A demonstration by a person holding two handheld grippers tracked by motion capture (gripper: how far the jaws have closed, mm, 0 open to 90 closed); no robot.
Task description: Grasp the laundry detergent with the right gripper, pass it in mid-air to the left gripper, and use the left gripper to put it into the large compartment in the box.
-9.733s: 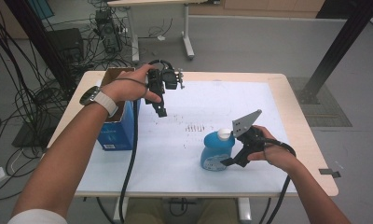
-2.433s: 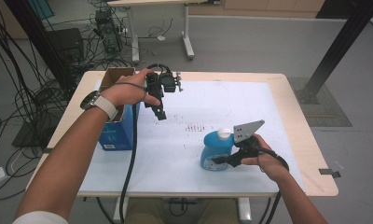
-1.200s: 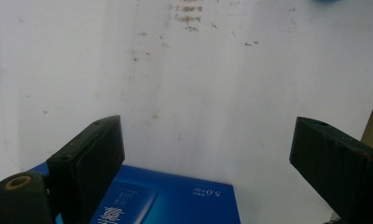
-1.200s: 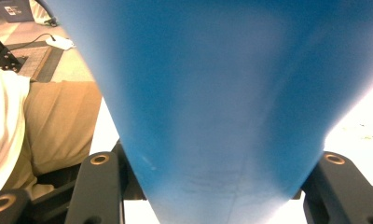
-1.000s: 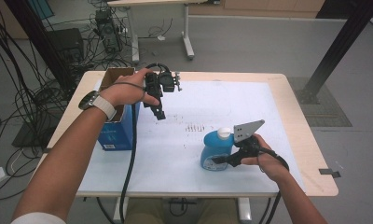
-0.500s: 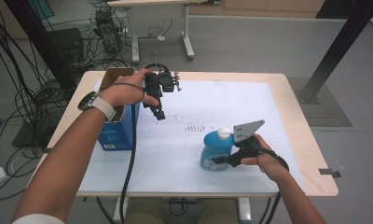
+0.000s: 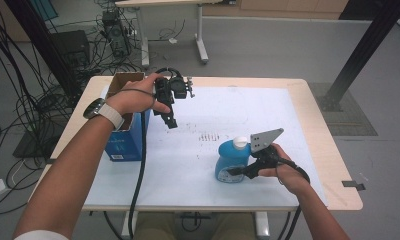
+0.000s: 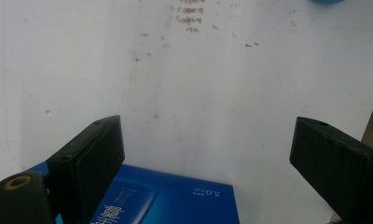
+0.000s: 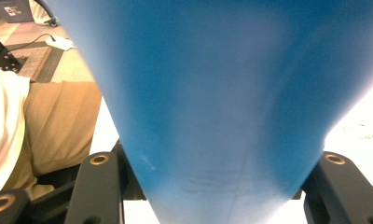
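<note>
Blue bottle (image 7: 229,162) upright, near right on the table (image 7: 318,115), clamped in my right hand-held gripper (image 7: 243,171), jaws at both sides. Left hand-held gripper (image 7: 170,121) held above far left, jaws wide, empty. Blue box (image 7: 124,140) just left; nothing between.

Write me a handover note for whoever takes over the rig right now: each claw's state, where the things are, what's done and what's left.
Right claw: jaws set around the lower body of the blue plastic bottle with a white cap, which stands upright on the white table mat; whether the grip is firm cannot be told.
Left claw: open and empty, held in the air beside the blue cardboard box at the mat's left edge.
Done: the right claw has reached the bottle.
Left: lifting it; possibly it goes to the box, but that is a guess.
</note>
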